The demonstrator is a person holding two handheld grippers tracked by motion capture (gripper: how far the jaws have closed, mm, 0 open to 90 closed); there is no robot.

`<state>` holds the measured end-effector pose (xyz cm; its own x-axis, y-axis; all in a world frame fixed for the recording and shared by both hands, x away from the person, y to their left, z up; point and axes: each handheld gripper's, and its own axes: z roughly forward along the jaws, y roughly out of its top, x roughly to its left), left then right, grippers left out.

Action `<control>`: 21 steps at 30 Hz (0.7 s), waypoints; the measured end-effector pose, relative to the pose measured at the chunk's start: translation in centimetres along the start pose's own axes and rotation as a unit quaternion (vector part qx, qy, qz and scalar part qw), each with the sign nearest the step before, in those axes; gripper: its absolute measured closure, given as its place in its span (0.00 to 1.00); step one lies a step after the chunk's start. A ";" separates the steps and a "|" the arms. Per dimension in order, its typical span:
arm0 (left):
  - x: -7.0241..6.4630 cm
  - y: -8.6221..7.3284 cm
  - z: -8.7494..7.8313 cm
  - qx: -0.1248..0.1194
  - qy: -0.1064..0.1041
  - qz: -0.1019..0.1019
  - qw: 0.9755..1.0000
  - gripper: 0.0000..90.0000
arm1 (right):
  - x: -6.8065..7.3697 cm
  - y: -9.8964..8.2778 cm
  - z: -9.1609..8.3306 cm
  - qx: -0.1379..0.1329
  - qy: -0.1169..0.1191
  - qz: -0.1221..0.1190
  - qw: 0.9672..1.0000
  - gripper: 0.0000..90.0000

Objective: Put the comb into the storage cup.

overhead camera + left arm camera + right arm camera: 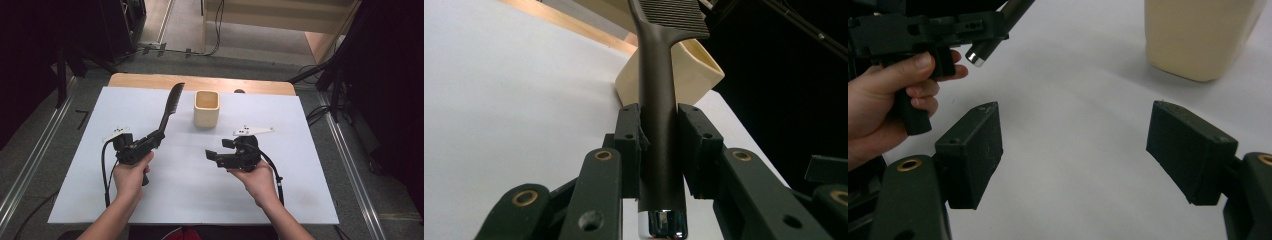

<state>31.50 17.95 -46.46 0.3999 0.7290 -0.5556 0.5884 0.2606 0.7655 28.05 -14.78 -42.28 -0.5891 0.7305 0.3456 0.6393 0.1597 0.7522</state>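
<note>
high view: left gripper (159, 136) clamps comb (170, 106) beside cup (206, 108); right gripper (216, 150) fingers spread.

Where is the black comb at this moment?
In the high view, the black comb is left of centre, its handle clamped in the left gripper, teeth end beside the cream cup.

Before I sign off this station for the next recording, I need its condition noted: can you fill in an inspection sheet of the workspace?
Surface: white sheet over a wooden table.
Job's things: black comb, cream cup upright behind it.
Clutter: nothing seen.
Tools: left tool shut on the comb's handle; right tool open, holding nothing.
Cables: one trails from each tool; more lie on the floor beyond the table.
Surroundings: grey floor, dark stands at both sides.
</note>
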 end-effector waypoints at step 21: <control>0.1 -0.2 0.5 -0.013 0.008 0.004 1.000 0.82 | 1.1 4.9 4.1 -0.009 0.013 0.008 1.000 0.26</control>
<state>31.79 17.66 -46.84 0.3925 0.7413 -0.5444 0.5661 0.2718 0.7782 32.50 -10.48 -40.51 -0.5910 0.7155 0.3726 0.6408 0.1359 0.7556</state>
